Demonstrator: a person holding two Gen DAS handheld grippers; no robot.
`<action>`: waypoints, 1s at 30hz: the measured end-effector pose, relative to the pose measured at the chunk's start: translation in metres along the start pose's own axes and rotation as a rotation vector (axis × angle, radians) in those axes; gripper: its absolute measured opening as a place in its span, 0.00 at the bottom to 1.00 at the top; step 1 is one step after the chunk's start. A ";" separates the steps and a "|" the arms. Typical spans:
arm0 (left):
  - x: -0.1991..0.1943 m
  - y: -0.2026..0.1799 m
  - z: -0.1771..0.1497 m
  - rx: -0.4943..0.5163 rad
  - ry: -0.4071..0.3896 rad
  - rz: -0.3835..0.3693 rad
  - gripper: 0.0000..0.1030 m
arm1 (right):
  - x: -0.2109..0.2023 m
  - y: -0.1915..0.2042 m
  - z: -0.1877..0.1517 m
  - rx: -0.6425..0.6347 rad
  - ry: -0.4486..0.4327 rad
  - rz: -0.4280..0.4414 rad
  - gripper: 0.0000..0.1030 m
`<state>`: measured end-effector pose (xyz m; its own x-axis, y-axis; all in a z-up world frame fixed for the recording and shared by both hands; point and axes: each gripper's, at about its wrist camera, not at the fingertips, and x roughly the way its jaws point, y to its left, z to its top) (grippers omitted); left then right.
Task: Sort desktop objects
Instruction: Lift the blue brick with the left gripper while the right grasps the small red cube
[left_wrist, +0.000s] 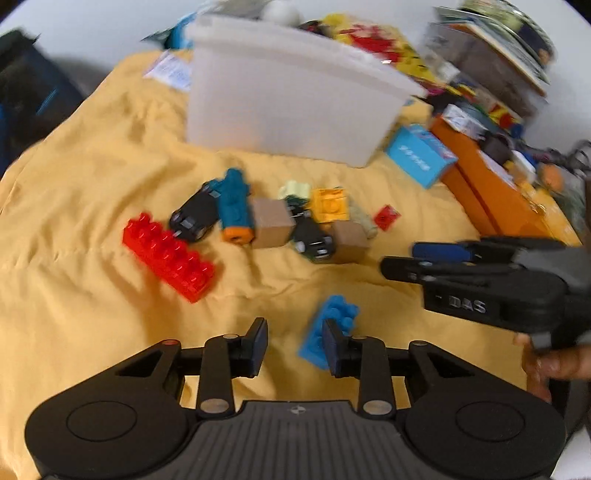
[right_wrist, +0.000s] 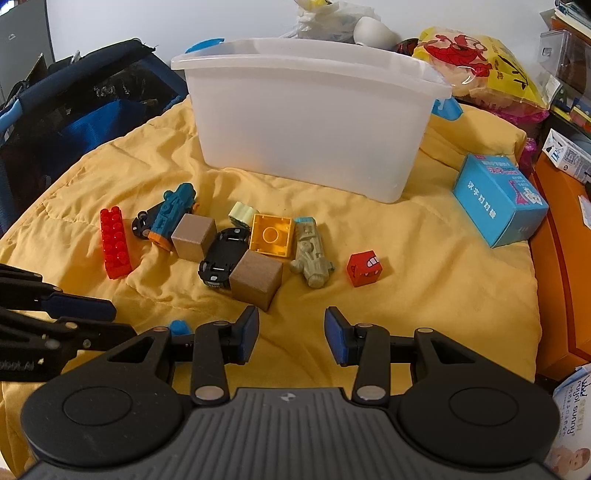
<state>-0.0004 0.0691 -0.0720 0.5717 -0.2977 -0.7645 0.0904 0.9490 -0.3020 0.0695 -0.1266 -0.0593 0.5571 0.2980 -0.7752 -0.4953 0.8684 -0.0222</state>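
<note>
My left gripper (left_wrist: 295, 345) is open low over the yellow cloth (left_wrist: 92, 184), and nothing is between its pads. A small blue brick (left_wrist: 332, 314) lies tilted on the cloth just beyond its right finger (left_wrist: 332, 347), which covers part of it. Further off lies a cluster of toys: a long red brick (right_wrist: 114, 243), a teal toy (right_wrist: 173, 212), black toy cars (right_wrist: 223, 256), wooden cubes (right_wrist: 256, 278), a yellow brick (right_wrist: 271, 234), a grey-green car (right_wrist: 312, 258) and a red cube (right_wrist: 364, 267). My right gripper (right_wrist: 291, 332) is open and empty, just short of the nearer wooden cube.
A white translucent bin (right_wrist: 314, 110) stands behind the toys. A blue carton (right_wrist: 498, 199) lies at the right by an orange surface (right_wrist: 554, 258). A dark bag (right_wrist: 74, 110) is at the left. Snack bags and books crowd the back right.
</note>
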 end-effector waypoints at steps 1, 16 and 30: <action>-0.003 -0.003 0.000 0.018 -0.007 -0.017 0.36 | -0.001 0.000 0.000 -0.004 -0.001 0.001 0.42; 0.027 -0.040 -0.007 0.279 0.039 0.040 0.27 | -0.009 -0.011 -0.007 0.020 -0.010 0.010 0.44; 0.006 -0.025 -0.028 0.217 0.052 0.084 0.27 | -0.003 0.029 0.011 -0.149 -0.075 0.073 0.43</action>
<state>-0.0222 0.0403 -0.0856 0.5420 -0.2164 -0.8120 0.2203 0.9691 -0.1112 0.0604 -0.0976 -0.0502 0.5611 0.3918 -0.7291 -0.6264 0.7768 -0.0646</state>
